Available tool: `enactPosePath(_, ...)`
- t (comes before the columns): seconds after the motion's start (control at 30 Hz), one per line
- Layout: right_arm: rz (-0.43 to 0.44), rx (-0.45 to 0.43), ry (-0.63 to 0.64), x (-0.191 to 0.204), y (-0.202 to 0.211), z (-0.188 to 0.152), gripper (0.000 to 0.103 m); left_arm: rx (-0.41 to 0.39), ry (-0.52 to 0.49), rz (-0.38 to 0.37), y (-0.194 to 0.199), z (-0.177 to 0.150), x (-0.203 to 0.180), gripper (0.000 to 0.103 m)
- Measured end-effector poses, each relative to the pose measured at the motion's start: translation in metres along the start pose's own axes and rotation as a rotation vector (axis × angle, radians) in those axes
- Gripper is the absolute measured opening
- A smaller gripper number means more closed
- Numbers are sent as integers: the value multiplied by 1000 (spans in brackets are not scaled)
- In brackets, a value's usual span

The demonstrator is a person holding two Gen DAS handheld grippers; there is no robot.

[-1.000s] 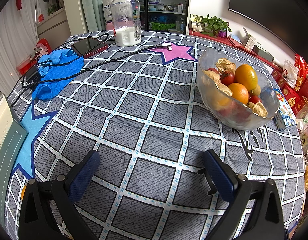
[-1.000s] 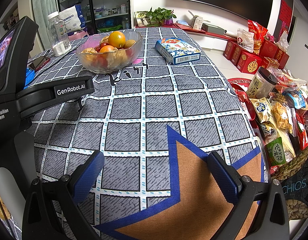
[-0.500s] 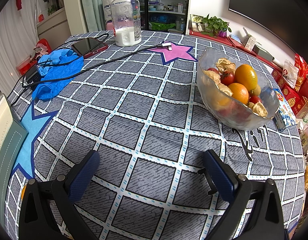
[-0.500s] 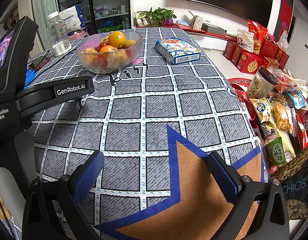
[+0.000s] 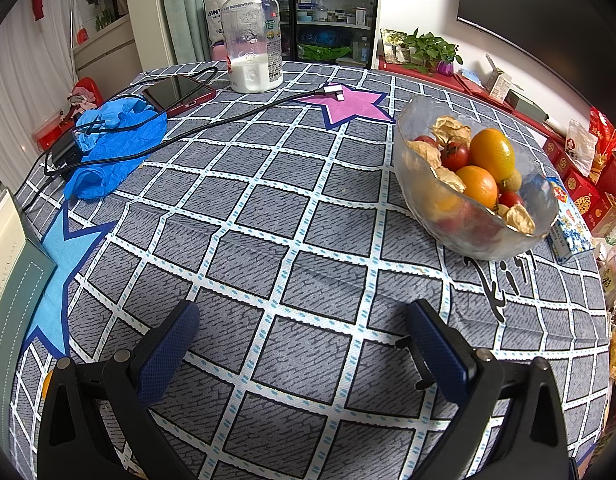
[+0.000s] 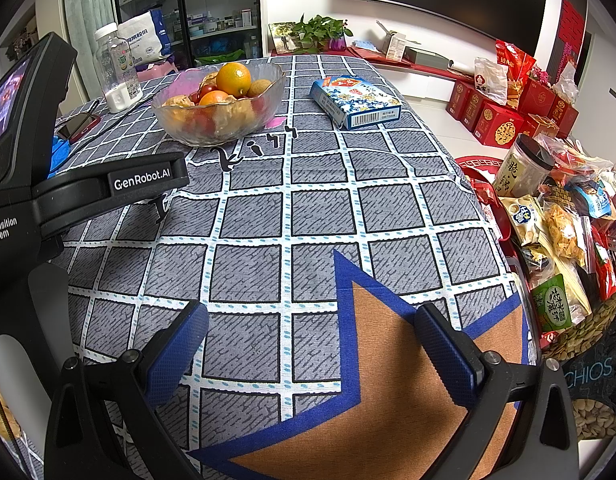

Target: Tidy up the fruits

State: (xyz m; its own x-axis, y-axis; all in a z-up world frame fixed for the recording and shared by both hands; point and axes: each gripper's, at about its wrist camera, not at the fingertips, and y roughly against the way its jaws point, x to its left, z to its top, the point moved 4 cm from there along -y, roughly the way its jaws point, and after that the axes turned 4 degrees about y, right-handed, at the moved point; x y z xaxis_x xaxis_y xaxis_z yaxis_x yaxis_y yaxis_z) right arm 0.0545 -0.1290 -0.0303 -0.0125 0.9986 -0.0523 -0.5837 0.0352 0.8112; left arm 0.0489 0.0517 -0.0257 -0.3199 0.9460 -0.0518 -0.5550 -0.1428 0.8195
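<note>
A clear glass bowl [image 5: 428,232] stands on the checked tablecloth at the right of the left wrist view. It holds oranges [image 5: 491,153], small red tomatoes [image 5: 455,156] and papery husked fruits [image 5: 451,131]. The bowl also shows far left of centre in the right wrist view [image 6: 180,124]. My left gripper [image 5: 304,320] is open and empty, low over the cloth, short of the bowl. My right gripper [image 6: 310,322] is open and empty over the brown star patch. The left gripper's body [image 6: 108,188] shows at the left of the right wrist view.
A plastic bottle [image 5: 252,32], a phone [image 5: 178,92], a black cable [image 5: 212,124] and a blue glove [image 5: 112,144] lie at the far left. A blue box [image 6: 354,100] lies right of the bowl. Snack packs [image 6: 556,232] crowd beyond the table's right edge.
</note>
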Motion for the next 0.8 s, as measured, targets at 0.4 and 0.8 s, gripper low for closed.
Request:
enactPosePath(0.4, 0, 0, 0, -1, -1, 0, 103, 0, 0, 0, 0, 0, -1, 103)
enactPosePath(0.8, 0, 0, 0, -2, -1, 0, 103, 1, -1, 0, 0, 0, 0, 103)
